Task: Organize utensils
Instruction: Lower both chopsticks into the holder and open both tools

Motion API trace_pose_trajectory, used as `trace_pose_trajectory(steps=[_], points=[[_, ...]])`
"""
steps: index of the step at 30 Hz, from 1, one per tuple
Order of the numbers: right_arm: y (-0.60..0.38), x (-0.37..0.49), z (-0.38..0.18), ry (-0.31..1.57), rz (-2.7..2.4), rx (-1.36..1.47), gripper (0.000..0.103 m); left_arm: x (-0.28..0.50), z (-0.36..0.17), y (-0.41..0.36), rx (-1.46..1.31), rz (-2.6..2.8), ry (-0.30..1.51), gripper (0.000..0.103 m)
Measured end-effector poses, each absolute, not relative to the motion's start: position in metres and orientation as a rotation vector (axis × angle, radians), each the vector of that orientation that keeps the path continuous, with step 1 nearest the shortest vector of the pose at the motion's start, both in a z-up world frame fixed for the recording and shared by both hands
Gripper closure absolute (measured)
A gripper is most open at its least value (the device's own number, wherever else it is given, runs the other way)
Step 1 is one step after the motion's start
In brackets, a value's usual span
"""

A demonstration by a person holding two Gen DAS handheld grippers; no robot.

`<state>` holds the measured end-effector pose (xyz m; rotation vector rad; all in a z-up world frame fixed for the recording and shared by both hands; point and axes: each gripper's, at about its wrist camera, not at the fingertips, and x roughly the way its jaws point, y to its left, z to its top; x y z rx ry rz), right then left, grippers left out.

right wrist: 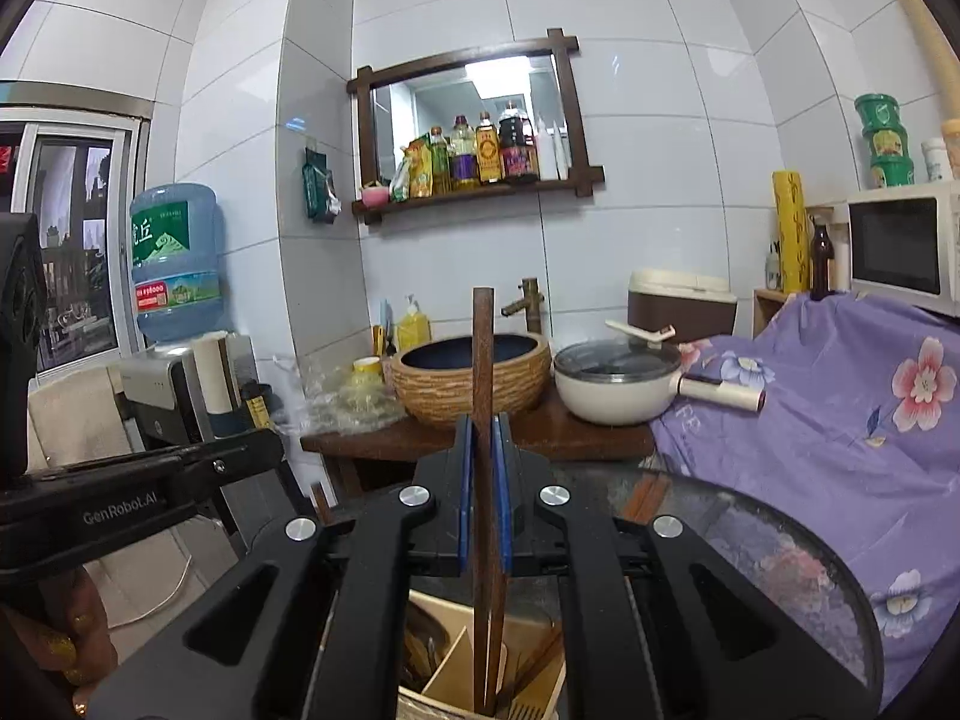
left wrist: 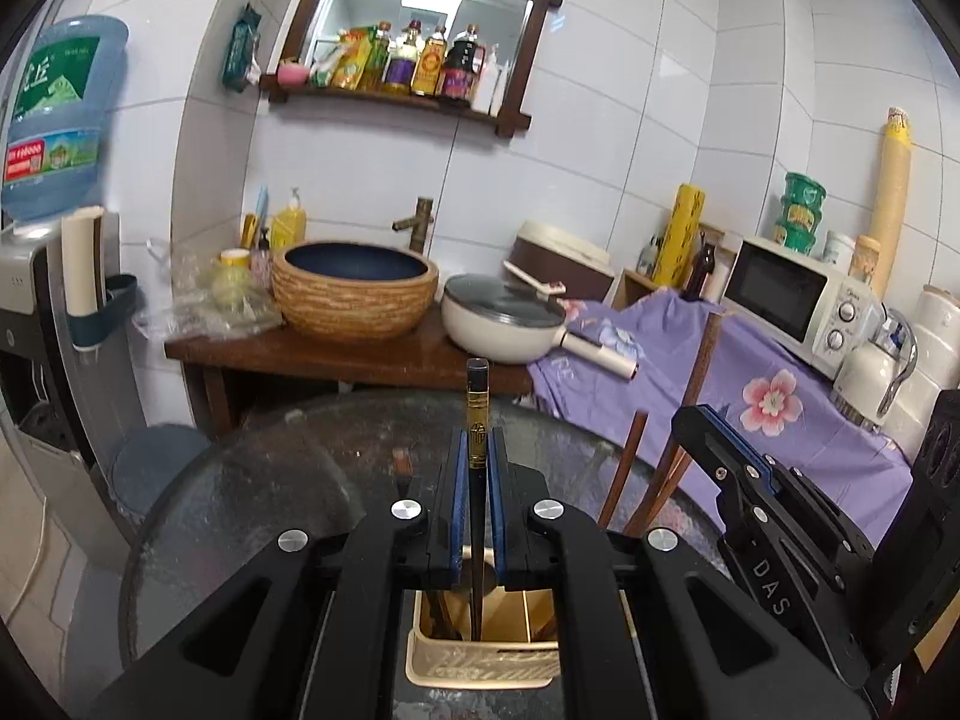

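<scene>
Your left tool (left wrist: pixel 474 468) is clenched on a slick, stiff black chopstick (left wrist: pixel 477 396); your right tool (right wrist: pixel 485 480) grips a light wooden chopstick (right wrist: pixel 483 360) mid-shaft over the holder (left wrist: pixel 480 660).

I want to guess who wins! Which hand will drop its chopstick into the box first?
Probably the left. The left gripper holds its black chopstick upright, tip already inside the beige utensil holder. The right gripper and its brown chopstick look close behind.
</scene>
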<state>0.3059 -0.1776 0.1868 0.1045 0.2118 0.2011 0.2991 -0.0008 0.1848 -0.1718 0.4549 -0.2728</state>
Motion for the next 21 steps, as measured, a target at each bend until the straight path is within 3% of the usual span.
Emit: trace_pose_trajectory(steps=[16,18,21], points=[[-0.182,0.306,0.138,0.307,0.2,0.102,0.095,0.302,0.13,-0.017,-0.101,-0.252,0.525,0.096],[-0.186,0.306,0.136,0.325,0.2,0.113,0.083,0.301,0.131,-0.015,-0.112,-0.272,0.53,0.093],[-0.196,0.29,0.137,0.288,0.189,0.149,0.054,0.292,0.135,-0.011,-0.109,-0.267,0.509,0.064]])
